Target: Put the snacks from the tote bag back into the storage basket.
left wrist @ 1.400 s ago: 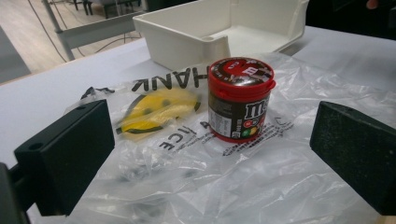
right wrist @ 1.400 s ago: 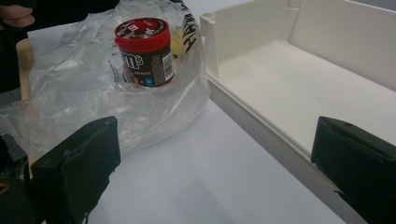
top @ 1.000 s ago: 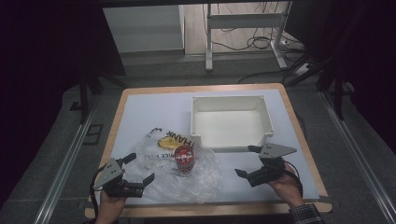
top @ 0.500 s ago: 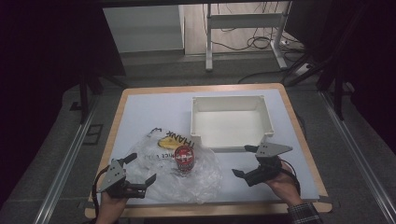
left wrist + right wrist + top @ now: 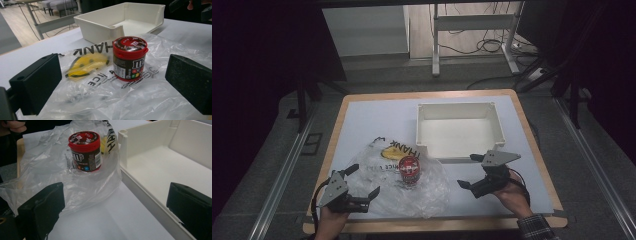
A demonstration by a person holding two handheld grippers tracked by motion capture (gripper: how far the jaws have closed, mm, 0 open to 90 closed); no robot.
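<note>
Candy jar (image 5: pixel 409 170) upright on plastic bag (image 5: pixel 427 192), near white bin (image 5: pixel 458 131). Left gripper (image 5: pixel 364 189) and right gripper (image 5: pixel 468 172): jaws spread, empty. Risk: slick film shifts under jar; a jaw snags bag, tips jar.

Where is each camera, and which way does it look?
High view: above the person's side, looking forward and down at the table; both hands, left gripper and right gripper show.
Left gripper view: rides that gripper, faces the candy jar on the plastic bag; own jaws show.
Right gripper view: faces jar and white bin; own jaws show.
All share the jar, bag and bin.
</note>
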